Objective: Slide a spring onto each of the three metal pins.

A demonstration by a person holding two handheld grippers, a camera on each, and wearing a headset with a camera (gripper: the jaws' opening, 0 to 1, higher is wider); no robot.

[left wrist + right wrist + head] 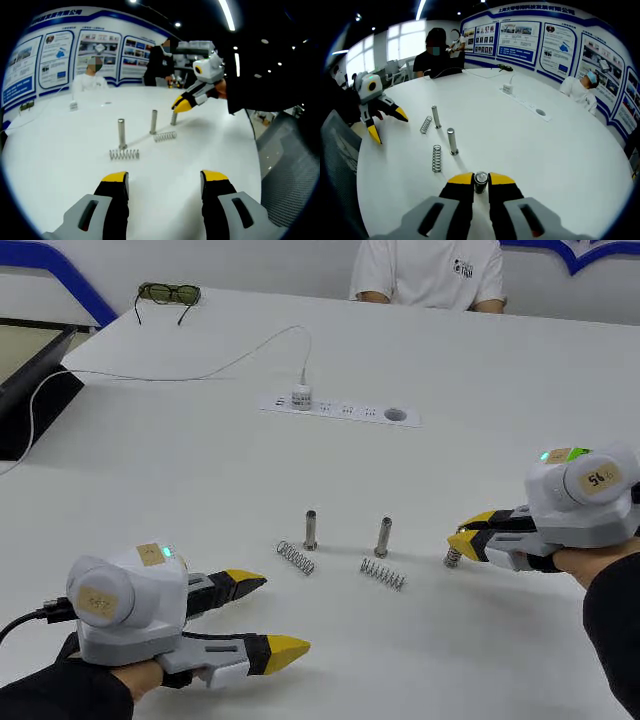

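Two bare metal pins (310, 530) (383, 537) stand upright mid-table. A loose spring (295, 557) lies before the left pin and another spring (382, 573) before the right one. My right gripper (462, 537) is shut on a third pin (453, 557) that has spring coils around it. In the right gripper view the jaws (481, 178) clamp that pin's round top (481, 184). My left gripper (270, 615) hangs open and holds nothing near the front left. In its own view (164, 176) it faces the pins (121, 132) (153, 121) and springs (124, 154) (165, 136).
A white power strip (340, 408) with a plugged-in cable lies further back. Dark glasses (168, 292) rest at the far left corner. A person in white (430, 270) sits at the far side. The white table (200, 470) drops off at its left edge.
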